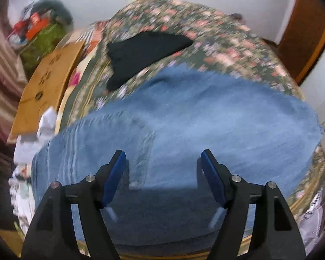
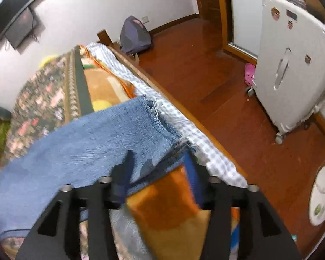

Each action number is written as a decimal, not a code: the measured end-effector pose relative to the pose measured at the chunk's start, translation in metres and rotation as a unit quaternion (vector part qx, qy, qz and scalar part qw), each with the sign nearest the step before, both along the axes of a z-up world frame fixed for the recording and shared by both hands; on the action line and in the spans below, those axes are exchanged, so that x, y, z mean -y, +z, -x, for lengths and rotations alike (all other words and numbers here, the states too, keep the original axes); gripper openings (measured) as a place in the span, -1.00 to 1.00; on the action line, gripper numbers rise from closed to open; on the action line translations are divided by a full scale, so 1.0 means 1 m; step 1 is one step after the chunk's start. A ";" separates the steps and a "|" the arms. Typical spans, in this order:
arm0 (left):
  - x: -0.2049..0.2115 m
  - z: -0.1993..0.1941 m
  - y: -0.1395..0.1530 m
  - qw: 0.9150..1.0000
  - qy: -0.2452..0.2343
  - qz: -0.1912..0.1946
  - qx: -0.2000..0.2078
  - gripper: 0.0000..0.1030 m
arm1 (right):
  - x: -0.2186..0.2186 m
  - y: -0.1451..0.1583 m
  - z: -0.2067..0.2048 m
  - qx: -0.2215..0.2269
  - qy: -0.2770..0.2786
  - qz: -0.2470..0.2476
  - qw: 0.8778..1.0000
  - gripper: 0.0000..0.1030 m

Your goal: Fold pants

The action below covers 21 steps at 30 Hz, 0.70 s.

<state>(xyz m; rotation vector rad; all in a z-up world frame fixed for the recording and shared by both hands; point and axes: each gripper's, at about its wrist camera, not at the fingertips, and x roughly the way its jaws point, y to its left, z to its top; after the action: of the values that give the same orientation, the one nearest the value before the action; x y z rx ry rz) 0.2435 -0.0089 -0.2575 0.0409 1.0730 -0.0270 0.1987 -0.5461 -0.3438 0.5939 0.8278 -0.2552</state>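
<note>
Blue denim pants [image 1: 195, 119] lie spread across the floral bed cover [image 1: 205, 28]. My left gripper [image 1: 163, 160] is open just above the near part of the denim, with nothing between its blue pads. In the right wrist view the frayed leg end [image 2: 110, 138] reaches toward the bed's right edge. My right gripper [image 2: 158, 162] is open wide, with a dark denim hem and an orange blanket edge [image 2: 160, 208] lying between its fingers.
A black folded garment [image 1: 140, 52] lies on the far part of the bed. A cardboard box [image 1: 45, 82] and clutter stand at the left. The bed's wooden edge [image 2: 184, 112], red wood floor, a white suitcase [image 2: 292, 69] and a backpack [image 2: 134, 34] are on the right.
</note>
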 end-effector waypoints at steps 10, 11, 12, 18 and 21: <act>0.097 -0.024 -0.005 0.994 -0.105 0.025 0.000 0.39 | -0.013 -0.027 -0.005 -0.005 0.007 -0.069 0.998 -0.02; 0.103 -0.024 -0.009 0.994 -0.110 0.024 -0.005 0.39 | -0.012 -0.029 -0.007 -0.004 0.007 -0.077 0.997 -0.02; 0.110 -0.024 -0.015 0.993 -0.117 0.023 -0.012 0.39 | -0.010 -0.031 -0.007 0.000 0.005 -0.087 0.996 -0.01; 0.137 -0.023 -0.041 0.991 -0.132 0.012 -0.032 0.40 | 0.003 -0.049 -0.010 0.026 -0.023 -0.153 0.988 0.17; 0.142 -0.023 -0.042 0.990 -0.138 0.004 -0.027 0.41 | 0.006 -0.050 -0.011 0.037 -0.022 -0.154 0.987 0.06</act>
<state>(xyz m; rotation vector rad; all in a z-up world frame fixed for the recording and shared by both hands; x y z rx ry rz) 0.2668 -0.1513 -0.2995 0.1834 1.1149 -0.2839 0.2099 -0.5517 -0.3934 0.9077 0.7883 -0.1451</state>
